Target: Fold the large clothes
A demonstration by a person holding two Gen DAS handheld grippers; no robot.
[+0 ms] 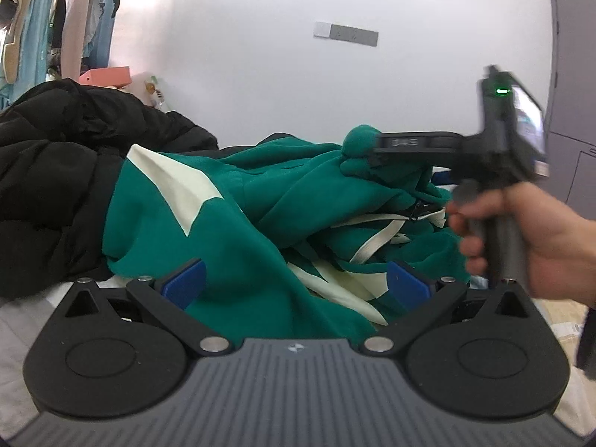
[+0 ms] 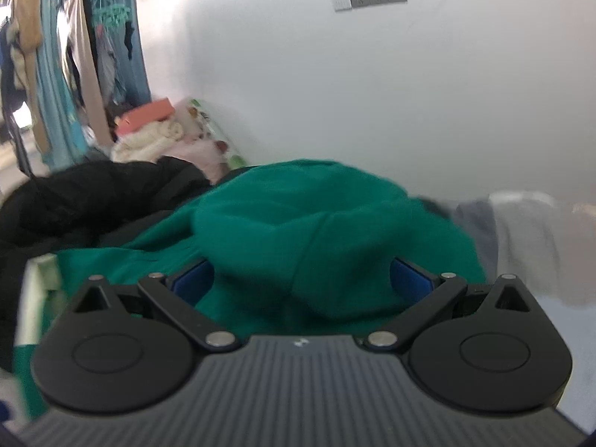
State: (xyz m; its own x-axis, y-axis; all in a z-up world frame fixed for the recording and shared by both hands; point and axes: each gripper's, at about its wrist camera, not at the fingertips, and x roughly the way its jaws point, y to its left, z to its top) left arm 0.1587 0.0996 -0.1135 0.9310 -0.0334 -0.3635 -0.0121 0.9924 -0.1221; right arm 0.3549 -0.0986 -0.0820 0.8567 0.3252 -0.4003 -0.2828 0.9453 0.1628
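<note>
Green garment (image 1: 260, 201) is seen heaped on the bed (image 1: 22, 320), crumpled, with cream star-shaped patches and cream drawstrings showing. It lies just beside, and partly over, a black puffer jacket (image 1: 56, 171) on the left side of the left wrist view.

Left gripper (image 1: 294, 283): jaws spread wide, blue pads at either side. Green fabric is bunched between the pads, but no clamping is seen; the jaws are read as open, with cloth lying in the gap.

Right gripper (image 1: 367, 149): viewed side-on from the left wrist camera, held by the right hand (image 1: 521, 238) on the handle. Its tip is seen pressed into a raised bunch of green fabric at the top of the heap, and the cloth is lifted there. In the right wrist view (image 2: 301, 279) the blue pads stand wide apart with a green mound filling the space between and beyond them. A firm pinch cannot be confirmed; the frame is motion-blurred. By pad spacing, the jaws are read as open.

Background: a white wall (image 1: 279, 74) with a grey switch plate (image 1: 346, 33) is seen behind the bed. Hanging clothes (image 1: 56, 18) are at far left. A pink box (image 2: 149, 115) sits on a pile of pale linens near the wall. A grey cabinet door (image 1: 573, 93) is at far right in the left wrist view. Pale grey bedding (image 2: 529, 238) is visible right of the green mound in the right wrist view.
</note>
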